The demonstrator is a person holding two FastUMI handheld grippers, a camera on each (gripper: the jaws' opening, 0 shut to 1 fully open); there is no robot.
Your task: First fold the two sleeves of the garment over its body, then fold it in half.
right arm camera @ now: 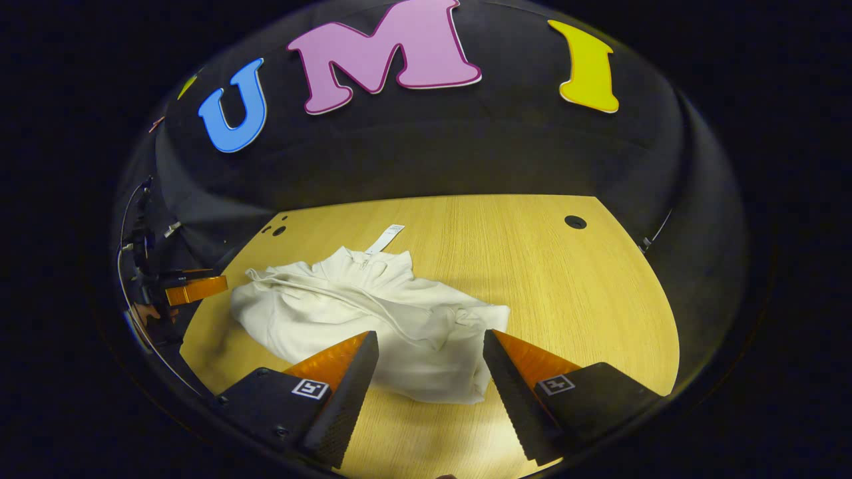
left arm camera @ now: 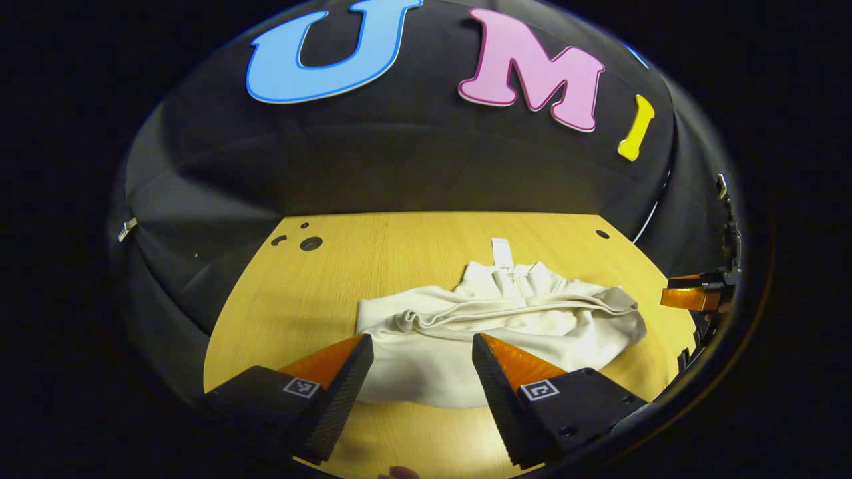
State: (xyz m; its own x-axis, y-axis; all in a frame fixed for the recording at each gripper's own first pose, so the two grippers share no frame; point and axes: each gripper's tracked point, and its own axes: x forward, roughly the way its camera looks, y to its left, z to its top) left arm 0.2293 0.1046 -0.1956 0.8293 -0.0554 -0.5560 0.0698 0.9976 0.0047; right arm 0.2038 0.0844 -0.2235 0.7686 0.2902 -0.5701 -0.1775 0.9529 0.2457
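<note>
Jaws wide on both grippers, left gripper (left arm camera: 421, 372) and right gripper (right arm camera: 431, 369) level above the folded garment (left arm camera: 492, 332).

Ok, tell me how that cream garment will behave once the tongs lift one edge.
The garment probably goes floppy: it already lies in soft creases on the table. It likely drags and unfolds rather than lifting whole. The cloth looks thick, so it may sag heavily between both open tongs, left and right.

We see a brightly lit pale wooden tabletop (left arm camera: 413, 253) against dim surroundings, with soft shadows under the crumpled cream fabric garment (right arm camera: 373, 319). Fisheye distortion bends the table edges, and the rims blur slightly.
</note>
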